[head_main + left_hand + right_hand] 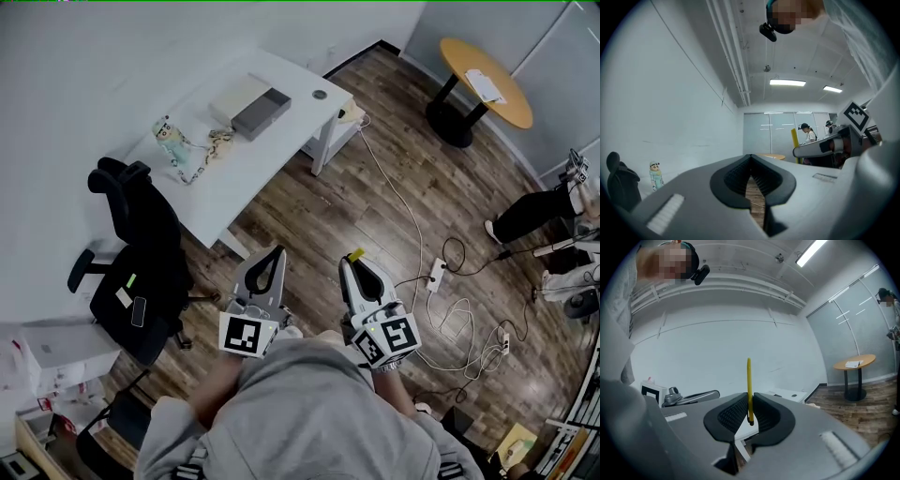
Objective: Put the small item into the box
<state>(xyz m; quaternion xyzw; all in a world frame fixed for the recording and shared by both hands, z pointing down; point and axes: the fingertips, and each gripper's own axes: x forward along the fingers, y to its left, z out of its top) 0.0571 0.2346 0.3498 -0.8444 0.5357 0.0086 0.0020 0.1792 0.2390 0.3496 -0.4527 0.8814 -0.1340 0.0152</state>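
Jaws of the right gripper (749, 399) pinch a thin yellow strip (749, 376) upright by its lower end; the left gripper (751, 161) is closed on nothing. With the box (251, 105) on the white desk (272, 159) well apart, so slight a hold could let the strip slip in transit.

Greys and white around you, one spot of yellow.

Your left gripper (274, 253) and right gripper (355, 262) are pale grey with black ribbed pads (729, 416); the marker cubes (247, 336) carry black-and-white squares. The small item (749, 383) is plain yellow. Your sweatshirt (309, 412) is grey. Desk (253, 159) white; box (251, 105) cream and dark grey; figurine (170, 139) pale green; chair (141, 281) black; floor (394, 159) brown wood-grain; round table (487, 75) orange-tan.
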